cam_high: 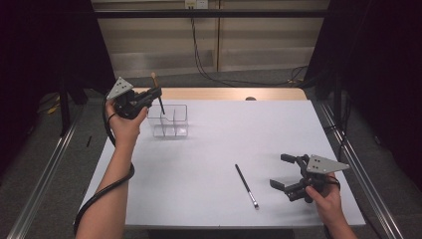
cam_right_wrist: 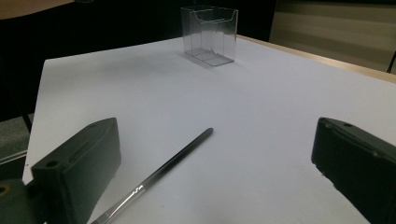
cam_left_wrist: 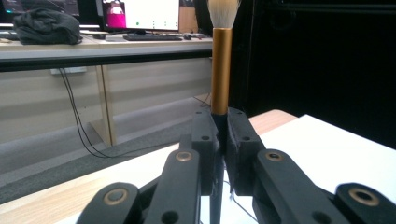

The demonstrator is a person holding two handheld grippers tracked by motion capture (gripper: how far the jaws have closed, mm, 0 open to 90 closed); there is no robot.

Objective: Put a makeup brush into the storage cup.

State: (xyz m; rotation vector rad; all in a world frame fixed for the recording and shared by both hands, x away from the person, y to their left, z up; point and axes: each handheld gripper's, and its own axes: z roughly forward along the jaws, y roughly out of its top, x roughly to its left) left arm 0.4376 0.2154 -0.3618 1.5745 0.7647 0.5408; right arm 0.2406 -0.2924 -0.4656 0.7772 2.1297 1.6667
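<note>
Slim black-handled brush [cam_high: 247, 185], lower centre, long axis toward frame bottom, just left of wide-open, empty right gripper [cam_high: 287, 173]. Left gripper [cam_high: 155, 93], upper left, clamps gold-ferruled brush [cam_left_wrist: 221, 70], probably over clear plastic divided box [cam_high: 169, 121].

The table [cam_high: 209, 149] is seen from the person's side. A divided container [cam_high: 169, 120] stands on its far left part, near the far edge. The left gripper [cam_high: 155, 92] is held above and just left of the container, at the far left corner. A brush [cam_high: 158, 92] is clamped between its jaws, upright, bristle end up, its lower end over the container's left compartment; whether it touches the container cannot be told. A slim brush [cam_high: 247, 185] lies flat on the near right part, well apart from the container. The right gripper [cam_high: 284, 172] is placed just right of it, jaws spread, near the right edge.
</note>
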